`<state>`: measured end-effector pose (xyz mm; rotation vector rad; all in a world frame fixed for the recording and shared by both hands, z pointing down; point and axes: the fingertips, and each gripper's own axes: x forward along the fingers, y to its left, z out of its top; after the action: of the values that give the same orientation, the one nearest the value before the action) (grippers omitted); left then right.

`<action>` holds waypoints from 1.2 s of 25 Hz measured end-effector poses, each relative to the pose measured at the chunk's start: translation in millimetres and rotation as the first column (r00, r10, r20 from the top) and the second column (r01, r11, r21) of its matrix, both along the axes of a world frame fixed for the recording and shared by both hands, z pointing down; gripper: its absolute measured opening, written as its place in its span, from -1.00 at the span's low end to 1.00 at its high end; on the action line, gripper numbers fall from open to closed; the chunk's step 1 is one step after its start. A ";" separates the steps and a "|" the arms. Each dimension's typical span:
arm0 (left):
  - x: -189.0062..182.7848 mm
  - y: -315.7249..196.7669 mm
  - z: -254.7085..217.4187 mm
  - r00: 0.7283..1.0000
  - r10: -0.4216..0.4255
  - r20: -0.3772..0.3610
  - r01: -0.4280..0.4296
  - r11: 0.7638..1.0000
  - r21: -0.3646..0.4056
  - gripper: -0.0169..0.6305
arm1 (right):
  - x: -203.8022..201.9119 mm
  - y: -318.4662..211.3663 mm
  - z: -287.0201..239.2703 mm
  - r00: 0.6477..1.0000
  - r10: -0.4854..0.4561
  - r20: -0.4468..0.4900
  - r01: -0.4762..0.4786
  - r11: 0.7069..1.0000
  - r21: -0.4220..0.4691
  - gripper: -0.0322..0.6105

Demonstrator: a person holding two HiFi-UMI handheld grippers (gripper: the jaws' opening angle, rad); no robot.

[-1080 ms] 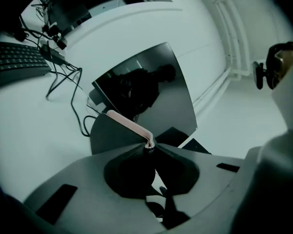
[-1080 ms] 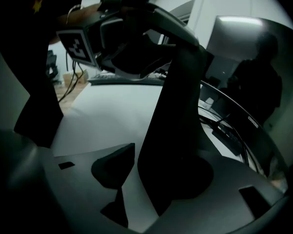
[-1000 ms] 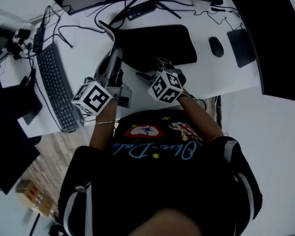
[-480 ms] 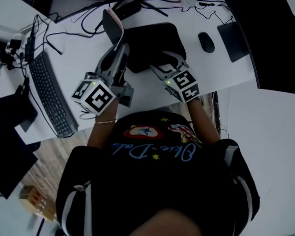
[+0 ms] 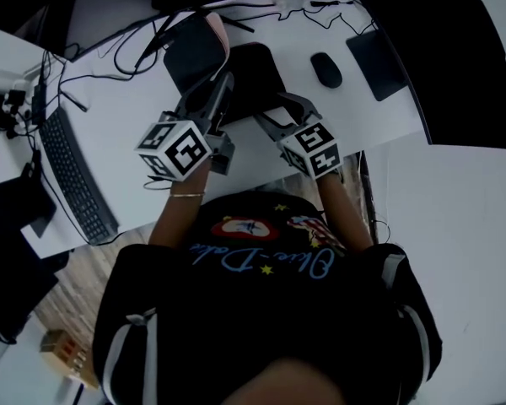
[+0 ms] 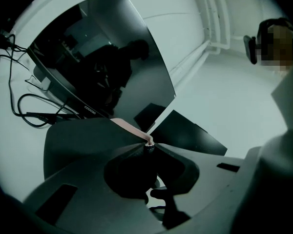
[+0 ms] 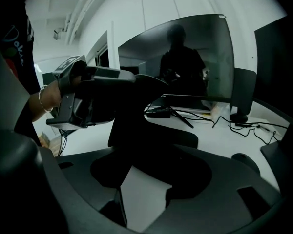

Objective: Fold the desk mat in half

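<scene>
In your head camera, the black desk mat with the pink underside lies on the white bench right in front of you. The left part of the mat is lifted off the bench and curls up. A strip of pink shows along its top edge. Your left claw points across the bench and is pinched tight on that lifted part. Your right claw is at the near edge of the mat, close beside the left claw. It tips down toward the bench. Its jaws have just been opening and now stand wide, with nothing gripped. The small black computer mouse sits just to the right of the mat. The long black keyboard lies well to the left of the mat.

In your left claw's camera, the two jaws meet on a thin corner of the mat. The pink edge runs right into the pinch. The mat spreads out to the left of the jaws as a dark sheet. A big dark screen stands behind the mat. Thin black cables lie on the bench to the left of the mat.

In your right claw's camera, the jaws are far apart, and only bare white bench shows between them. The mat lies just ahead of the jaws. Its lifted part rises like a dark wall, and your left claw holds it near the top. A thin bracelet shows on your left wrist, to the left of the mat.
</scene>
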<state>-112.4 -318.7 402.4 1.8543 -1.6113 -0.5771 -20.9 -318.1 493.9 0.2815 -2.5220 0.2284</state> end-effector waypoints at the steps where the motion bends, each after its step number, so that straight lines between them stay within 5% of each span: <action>1: 6.8 -5.3 4.1 1.000 0.015 0.012 -0.014 1.000 -0.014 -0.85 | 5.5 -2.7 -0.3 1.000 0.011 -0.001 -0.011 1.000 -0.005 -0.24; 12: 68.4 -44.8 64.0 0.974 0.179 0.138 -0.148 0.967 -0.206 -0.85 | 48.2 -23.3 -10.3 0.996 0.093 0.010 -0.093 0.995 -0.019 -0.24; 16: 89.6 -47.2 86.6 0.961 0.247 0.126 -0.208 0.943 -0.261 -0.84 | 57.9 -25.1 -14.4 0.995 0.096 -0.001 -0.096 0.995 0.023 -0.24; 25: 112.2 -51.2 109.5 0.929 0.344 0.135 -0.284 0.899 -0.332 -0.69 | 64.9 -34.7 -26.6 0.992 0.122 0.032 -0.123 0.991 0.046 -0.24; 30: 117.7 -55.8 106.9 0.927 0.349 0.139 -0.292 0.902 -0.318 -0.53 | 65.7 -38.1 -28.9 0.991 0.125 0.048 -0.127 0.991 0.046 -0.24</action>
<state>5.4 -374.5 509.3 1.9344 -1.3723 -0.0095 44.9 -356.2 465.0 0.4614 -2.5592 0.2255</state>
